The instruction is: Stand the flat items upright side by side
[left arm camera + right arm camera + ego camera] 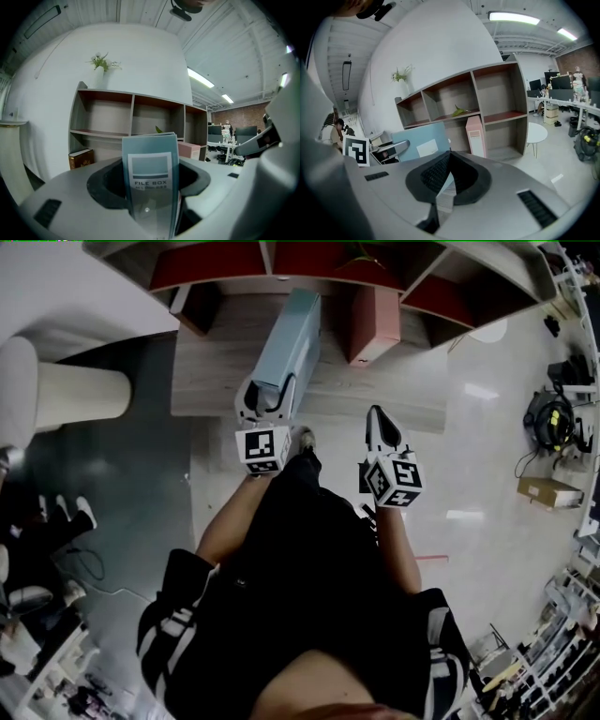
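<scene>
A: You had the left gripper [270, 397] clamped on the blue file box [151, 178], its jaws standing wide on either side of the narrow end that read "FILE BOX".

B: Yes, and you held that box clear of the floor [487, 446], its length pointing away from you toward the shelf unit [133, 112]. Whether its far end touched the unit, I couldn't tell.

A: Your right gripper [380, 423] was beside the left one, a little apart. Its jaws were pressed together with nothing between them.

B: From that gripper's view you could see the broad side of the blue box, with the left gripper gripping it at the near end.

A: The pink file box [474, 136] stood upright in the bottom row of the shelf unit, right of the middle. Which compartment exactly, I couldn't tell you.

B: You also had a brown book [80, 158] in the bottom left compartment, well apart from the pink box.

A: On top of the unit was a white vase with a small plant [101, 63]. A round white table [536, 133] stood off to the right of the shelves.
</scene>
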The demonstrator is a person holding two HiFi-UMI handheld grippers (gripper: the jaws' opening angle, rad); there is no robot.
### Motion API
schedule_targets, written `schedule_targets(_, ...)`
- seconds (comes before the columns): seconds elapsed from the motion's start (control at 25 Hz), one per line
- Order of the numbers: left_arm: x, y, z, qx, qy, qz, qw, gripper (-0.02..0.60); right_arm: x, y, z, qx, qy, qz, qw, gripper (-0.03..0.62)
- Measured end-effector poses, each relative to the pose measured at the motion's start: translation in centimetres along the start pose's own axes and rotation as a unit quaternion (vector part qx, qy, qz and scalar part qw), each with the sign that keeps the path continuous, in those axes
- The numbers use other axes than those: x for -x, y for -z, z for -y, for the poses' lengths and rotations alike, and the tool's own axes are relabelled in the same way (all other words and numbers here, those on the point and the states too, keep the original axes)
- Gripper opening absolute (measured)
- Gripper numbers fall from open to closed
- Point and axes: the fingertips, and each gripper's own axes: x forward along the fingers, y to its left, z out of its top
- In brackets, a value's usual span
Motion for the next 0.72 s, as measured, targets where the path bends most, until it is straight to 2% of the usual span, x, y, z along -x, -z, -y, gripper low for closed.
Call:
schedule_targets(0.4, -5.2, -0.5, 2.9, -0.005, -0.003, -0.002, 1.0, 0.281, -3.2, -4.1, 2.8, 0.007, -0.011, 0.006, 1.0, 0.025)
schedule_targets(0.72, -8.5, -0.5, 3.8, -0.01, -0.018, -0.007, 0.9998, 0.281, -5.0, -5.5, 4.5, 0.012, -0.017, 0.0, 1.0, 0.025)
